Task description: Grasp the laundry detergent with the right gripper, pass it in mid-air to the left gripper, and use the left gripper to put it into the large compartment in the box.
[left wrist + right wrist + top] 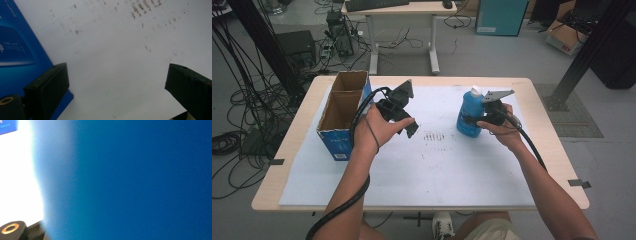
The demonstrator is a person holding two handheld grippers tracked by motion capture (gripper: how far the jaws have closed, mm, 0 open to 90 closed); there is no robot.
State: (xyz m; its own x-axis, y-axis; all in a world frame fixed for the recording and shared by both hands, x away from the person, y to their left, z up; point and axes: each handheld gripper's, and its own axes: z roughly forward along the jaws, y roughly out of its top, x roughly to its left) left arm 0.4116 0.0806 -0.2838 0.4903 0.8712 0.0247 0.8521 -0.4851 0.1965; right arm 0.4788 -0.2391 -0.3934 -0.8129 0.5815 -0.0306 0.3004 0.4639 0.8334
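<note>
Right gripper [475, 120] is clamped on the blue bottle [469, 114], jaws pinching its body from the side; the grey plate on top of the gripper sits level with the bottle's white cap [475, 90]. The bottle stands upright on the white mat [427, 165], right of centre, toward the far edge of the mat. In the right gripper view the bottle [137, 180] is a blurred blue wall right up against the camera, with bright mat to its left and a sliver of the blue box [7, 126] in the top left corner.

Left gripper [404, 122] is held above the mat just beside the cardboard box [343, 112], pointing down and toward the middle of the table. Its jaws are spread wide with nothing between them; the left gripper view shows bare mat [117, 62] in the gap and the box's blue side [17, 50] at the left, close behind one jaw. Mat there is scuffed with small brown marks [140, 10], the same patch seen between the two grippers in the high view.

The box is open at the top, two compartments, brown inside and blue outside, standing at the left edge of the mat. Box and bottle are well apart, with the left gripper between them. The mat lies on a wooden table [557, 150]; a black cable trails from each gripper back along the forearms
</note>
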